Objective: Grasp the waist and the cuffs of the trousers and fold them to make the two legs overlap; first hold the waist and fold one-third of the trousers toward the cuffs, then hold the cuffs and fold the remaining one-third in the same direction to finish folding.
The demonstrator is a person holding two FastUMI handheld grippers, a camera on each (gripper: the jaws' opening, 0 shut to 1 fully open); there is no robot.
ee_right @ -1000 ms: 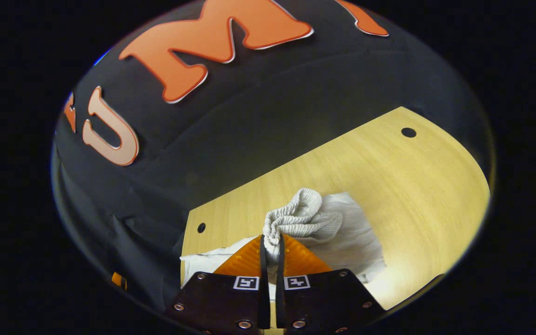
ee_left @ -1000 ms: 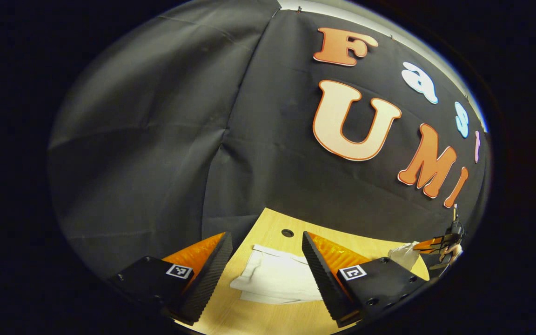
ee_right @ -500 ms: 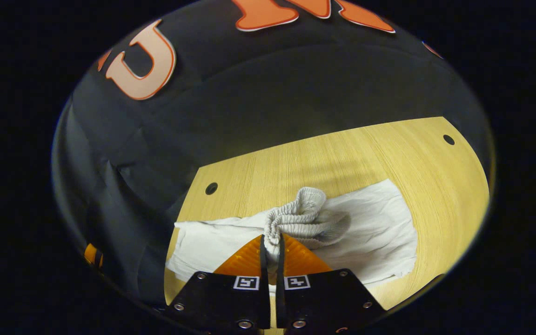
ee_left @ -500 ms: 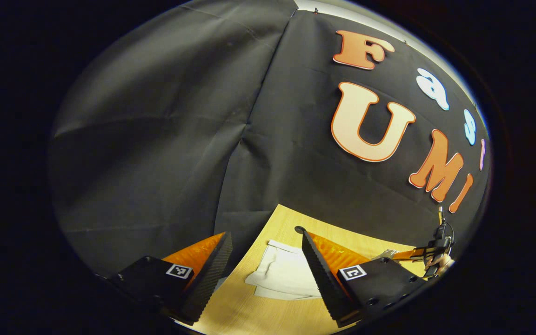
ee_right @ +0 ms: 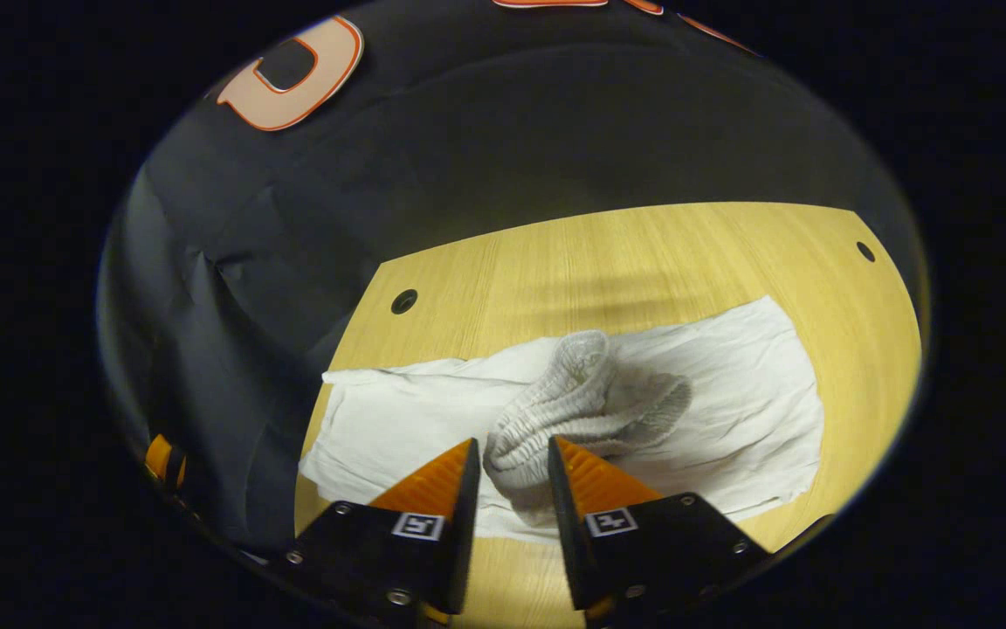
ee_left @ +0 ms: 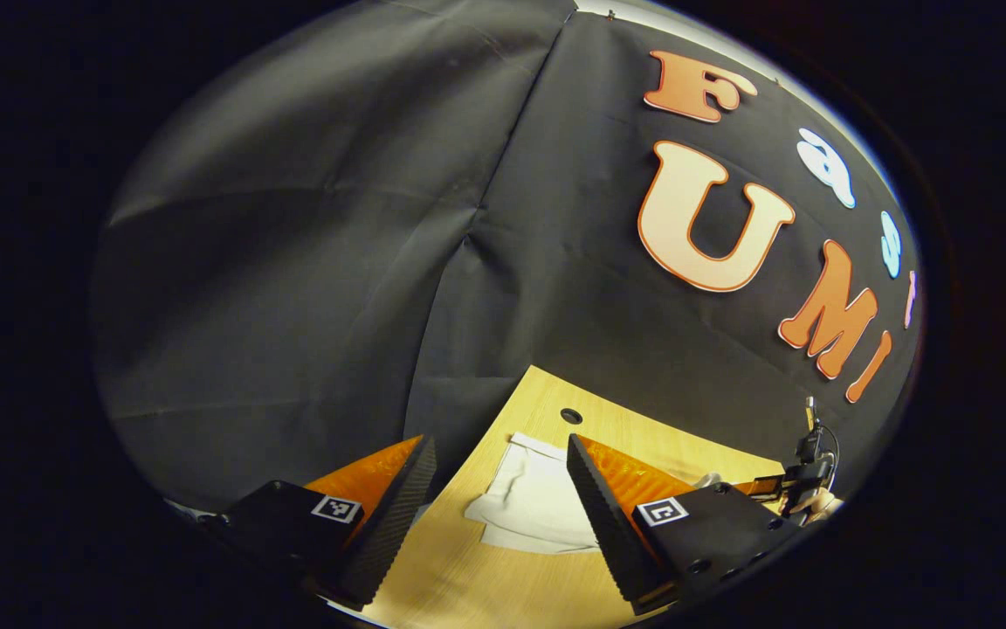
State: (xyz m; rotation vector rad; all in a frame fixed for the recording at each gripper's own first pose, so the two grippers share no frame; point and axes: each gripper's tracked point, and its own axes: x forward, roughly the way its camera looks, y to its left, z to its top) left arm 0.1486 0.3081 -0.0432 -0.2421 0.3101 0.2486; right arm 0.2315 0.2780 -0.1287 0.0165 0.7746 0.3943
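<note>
Because the trousers [ee_right: 713,411] are thin, soft white cloth, expect them to be light, limp and quick to crease or slide on the smooth wooden table [ee_right: 643,253], where they lie spread flat across its middle. The ribbed elastic waist [ee_right: 573,411] is the thickest part: it sits bunched in a heap on top of the flat cloth, and its near end reaches into the gap of your right gripper [ee_right: 507,463]. That gripper's jaws stand parted on either side of the bunch, and no pinch on it shows. Your left gripper [ee_left: 499,485] hangs above the table with its jaws spread wide and nothing between them; through its gap you look down on the cuffs [ee_left: 531,454] end of the garment. Take hold at the hems and the elastic, not mid-leg, since a single layer there will likely pull up alone. To my eye the bunched waist wants flattening before the cuffs are brought over.
</note>
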